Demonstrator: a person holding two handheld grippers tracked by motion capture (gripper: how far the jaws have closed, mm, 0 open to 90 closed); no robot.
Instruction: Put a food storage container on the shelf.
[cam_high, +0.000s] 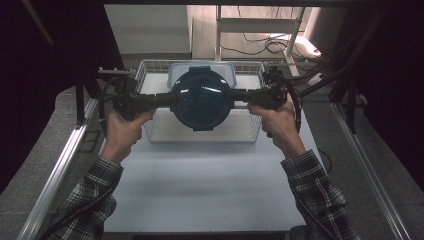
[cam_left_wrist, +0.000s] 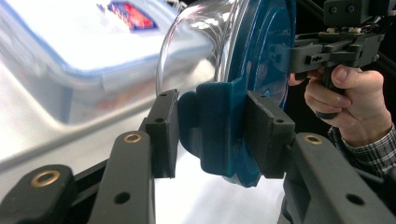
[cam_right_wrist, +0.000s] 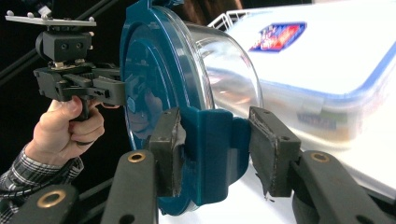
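Gripping a round blue-lidded container (cam_high: 201, 98) by its side clips, the left gripper (cam_high: 167, 100) at 9 o'clock and the right gripper (cam_high: 237, 95) at 3 o'clock have their jaws part-closed on it above the wire basket (cam_high: 200, 132).

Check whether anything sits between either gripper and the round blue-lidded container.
Nothing does. The left gripper and right gripper each already clamp a blue side latch of the round container, held above the wire basket and the rectangular box.
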